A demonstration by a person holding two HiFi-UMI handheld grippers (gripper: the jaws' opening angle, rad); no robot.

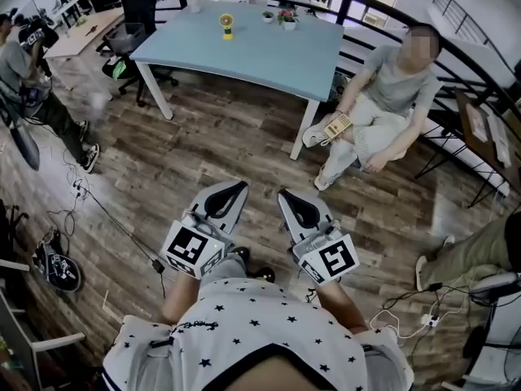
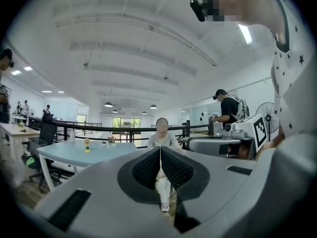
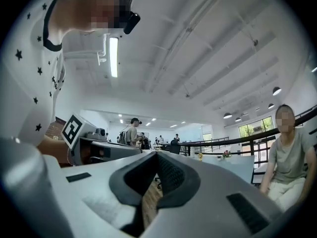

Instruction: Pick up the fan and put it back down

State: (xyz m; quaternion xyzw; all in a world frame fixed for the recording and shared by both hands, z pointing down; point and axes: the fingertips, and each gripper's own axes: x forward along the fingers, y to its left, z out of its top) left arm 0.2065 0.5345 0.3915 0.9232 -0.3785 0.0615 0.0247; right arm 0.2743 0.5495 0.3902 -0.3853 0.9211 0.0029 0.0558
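You hold both claws level in front of your waist, side by side and just apart, tips pointing forward. Your left claw (image 1: 238,187) (image 2: 160,150) is closed: its ribbed black pads meet along a thin line with nothing between them. Your right claw (image 1: 286,194) (image 3: 157,155) is closed the same way, pads together and empty. Each one carries its marker cube at the back end, the left cube (image 1: 191,248) and the right cube (image 1: 334,258) sitting close to your body.

Under and ahead of the claws lies a wooden floor (image 1: 203,149), with thin cables (image 1: 98,210) running across it off to the left of your left claw.

Further ahead, to the right of your right claw, a seated person (image 1: 389,96) (image 2: 161,132) (image 3: 287,155) sits beside the railing with a small item in one hand.

Beyond that, straight out from both tips and well apart from them, stands a light blue table (image 1: 269,59) (image 2: 101,155) (image 3: 240,165) on white legs. The fan (image 1: 226,25) (image 2: 87,144) (image 3: 200,156), small and yellow, stands upright on the tabletop near its far edge, untouched by either claw. It shows left of the left claw's pads and right of the right claw's pads. A small flower pot (image 1: 286,16) (image 2: 112,140) (image 3: 226,153) sits on the same table, to the right of the fan.

Past the table's left end is a black office chair (image 1: 134,19).
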